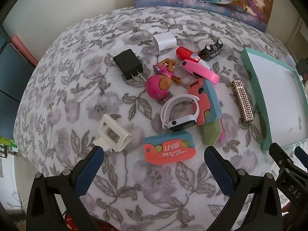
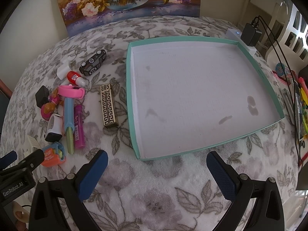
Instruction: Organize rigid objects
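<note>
Small rigid objects lie scattered on a floral cloth. The left wrist view shows an orange-and-blue carrot knife toy point(image 1: 169, 149), a white smartwatch point(image 1: 180, 113), a pink-helmeted dog figure point(image 1: 160, 82), a black charger point(image 1: 128, 63), a white charger point(image 1: 164, 42), a red tube point(image 1: 187, 54), a pink case point(image 1: 200, 71), a black toy car point(image 1: 210, 50), a patterned lighter point(image 1: 242, 101) and a white plastic bracket point(image 1: 113, 133). My left gripper point(image 1: 154, 154) is open just short of the knife toy. A teal-rimmed tray point(image 2: 132, 100) holds nothing; my right gripper point(image 2: 156, 156) stands open before its near edge.
A flower painting point(image 2: 127, 0) leans on the wall behind the table. A black plug with cables point(image 2: 250, 33) sits in a white power strip point(image 2: 233, 33) at the far right. Colourful clutter point(image 2: 300, 104) crowds the right edge. Open cloth lies in front of both grippers.
</note>
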Tool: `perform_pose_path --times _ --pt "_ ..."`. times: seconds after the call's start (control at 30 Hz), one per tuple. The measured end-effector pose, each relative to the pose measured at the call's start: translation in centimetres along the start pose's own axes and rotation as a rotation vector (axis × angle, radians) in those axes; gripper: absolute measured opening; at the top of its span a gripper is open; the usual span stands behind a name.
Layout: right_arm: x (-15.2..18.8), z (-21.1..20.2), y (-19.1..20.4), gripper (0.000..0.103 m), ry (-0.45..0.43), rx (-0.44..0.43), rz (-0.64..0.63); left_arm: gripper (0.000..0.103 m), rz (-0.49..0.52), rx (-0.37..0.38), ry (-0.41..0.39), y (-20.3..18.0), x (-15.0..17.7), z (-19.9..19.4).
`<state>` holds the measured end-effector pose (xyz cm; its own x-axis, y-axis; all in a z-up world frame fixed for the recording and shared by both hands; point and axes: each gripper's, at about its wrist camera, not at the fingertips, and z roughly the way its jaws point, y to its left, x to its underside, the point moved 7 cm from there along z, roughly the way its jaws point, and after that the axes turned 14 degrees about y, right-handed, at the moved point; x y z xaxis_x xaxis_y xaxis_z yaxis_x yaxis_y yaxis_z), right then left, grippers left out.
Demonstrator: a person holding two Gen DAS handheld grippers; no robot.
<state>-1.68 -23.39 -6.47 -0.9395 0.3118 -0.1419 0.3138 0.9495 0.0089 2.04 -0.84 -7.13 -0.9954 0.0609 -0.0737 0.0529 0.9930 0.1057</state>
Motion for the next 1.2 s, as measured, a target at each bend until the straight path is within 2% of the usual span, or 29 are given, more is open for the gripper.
perform_pose_path --times 1.2 --pt "0.14 0.26 0.11 0.103 0.010 0.017 -0.009 0.103 0.007 0.001 0.014 -0.16 -0.03 0.28"
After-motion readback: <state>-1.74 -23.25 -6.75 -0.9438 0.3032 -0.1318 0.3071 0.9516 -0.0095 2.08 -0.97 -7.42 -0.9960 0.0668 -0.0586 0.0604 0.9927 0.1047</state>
